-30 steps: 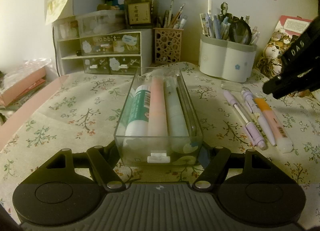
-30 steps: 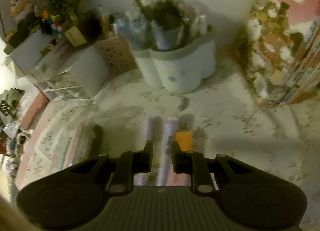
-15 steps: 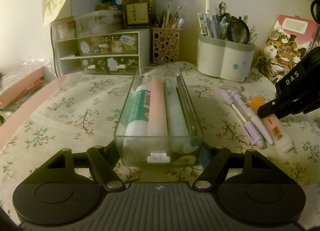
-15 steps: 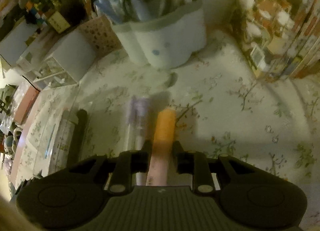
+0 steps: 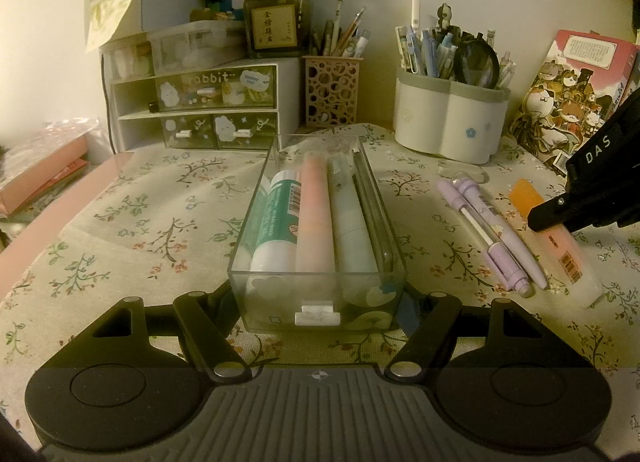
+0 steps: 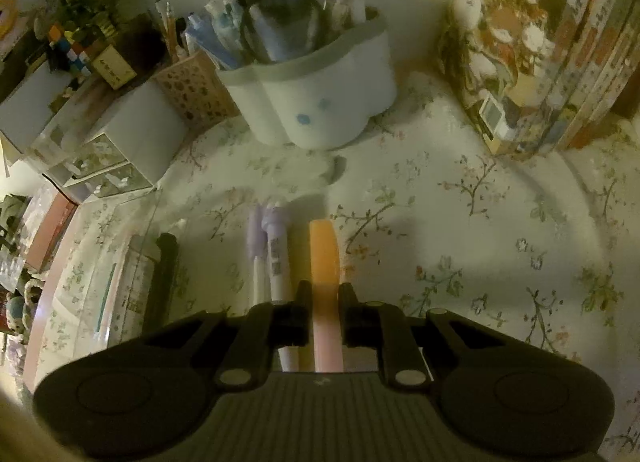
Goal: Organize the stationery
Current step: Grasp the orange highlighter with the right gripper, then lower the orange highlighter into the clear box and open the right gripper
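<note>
The left wrist view sits low, just above the tablecloth, and faces level toward the back wall, with the clear tray right in front of the lens. The right wrist view hangs higher, right of the tray, and tilts steeply down and forward, close over the orange marker. Both views take in the white holder behind the tray, the purple pens and the marker right of it, and the drawer unit behind it to the left. The left view also catches the right gripper at its right edge.
</note>
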`<state>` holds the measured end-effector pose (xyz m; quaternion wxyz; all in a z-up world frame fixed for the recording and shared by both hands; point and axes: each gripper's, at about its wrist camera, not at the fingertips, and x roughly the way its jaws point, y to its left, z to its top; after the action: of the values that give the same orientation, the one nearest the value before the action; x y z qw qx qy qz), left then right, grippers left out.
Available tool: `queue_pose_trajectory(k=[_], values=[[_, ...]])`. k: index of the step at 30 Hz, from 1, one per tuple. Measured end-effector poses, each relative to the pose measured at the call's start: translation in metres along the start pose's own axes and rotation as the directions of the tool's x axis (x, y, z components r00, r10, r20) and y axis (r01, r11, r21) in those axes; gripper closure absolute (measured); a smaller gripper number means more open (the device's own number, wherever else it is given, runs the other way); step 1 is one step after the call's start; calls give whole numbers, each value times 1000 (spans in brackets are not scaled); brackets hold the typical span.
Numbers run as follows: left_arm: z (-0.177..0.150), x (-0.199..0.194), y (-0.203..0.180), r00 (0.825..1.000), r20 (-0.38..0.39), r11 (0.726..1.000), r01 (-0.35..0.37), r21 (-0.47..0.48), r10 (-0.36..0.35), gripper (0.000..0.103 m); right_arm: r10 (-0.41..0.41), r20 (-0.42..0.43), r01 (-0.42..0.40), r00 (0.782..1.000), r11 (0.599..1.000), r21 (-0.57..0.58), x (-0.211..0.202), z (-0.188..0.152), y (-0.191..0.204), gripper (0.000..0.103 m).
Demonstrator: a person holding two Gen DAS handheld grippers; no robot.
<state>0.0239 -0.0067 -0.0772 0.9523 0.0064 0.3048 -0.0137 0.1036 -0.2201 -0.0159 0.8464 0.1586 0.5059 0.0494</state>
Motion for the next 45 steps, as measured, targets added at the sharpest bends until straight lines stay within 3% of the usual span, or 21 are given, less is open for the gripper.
queue_pose_trajectory(k=[9, 20, 26, 32, 35, 39, 45], values=[[0, 0, 0, 1000, 1, 1000, -2, 6, 2, 30, 45, 12, -46, 999, 998, 48, -7, 4, 7, 93], [0, 1, 0, 1000, 3, 1000, -2, 9, 2, 30, 160, 39, -159, 986, 987, -35, -19, 31, 72, 93], [0, 1, 0, 1000, 3, 1000, 0, 12, 0, 30, 319, -15, -319, 948, 947, -43, -14, 39, 97, 93], [0, 1, -1, 1000, 3, 1000, 1, 14, -1, 30, 395, -81, -396, 915, 918, -2, 4, 45, 113, 93], [0, 1, -1, 1000, 3, 1000, 1, 15, -1, 30, 376, -91, -378, 922, 926, -10, 13, 47, 118, 94], [0, 1, -1, 1000, 3, 1000, 3, 17, -3, 30, 394, -180, -398, 901, 917, 15, 33, 42, 125, 93], [0, 1, -1, 1000, 4, 1000, 8, 19, -8, 30, 409, -229, -399, 883, 913, 89, 49, 38, 124, 93]])
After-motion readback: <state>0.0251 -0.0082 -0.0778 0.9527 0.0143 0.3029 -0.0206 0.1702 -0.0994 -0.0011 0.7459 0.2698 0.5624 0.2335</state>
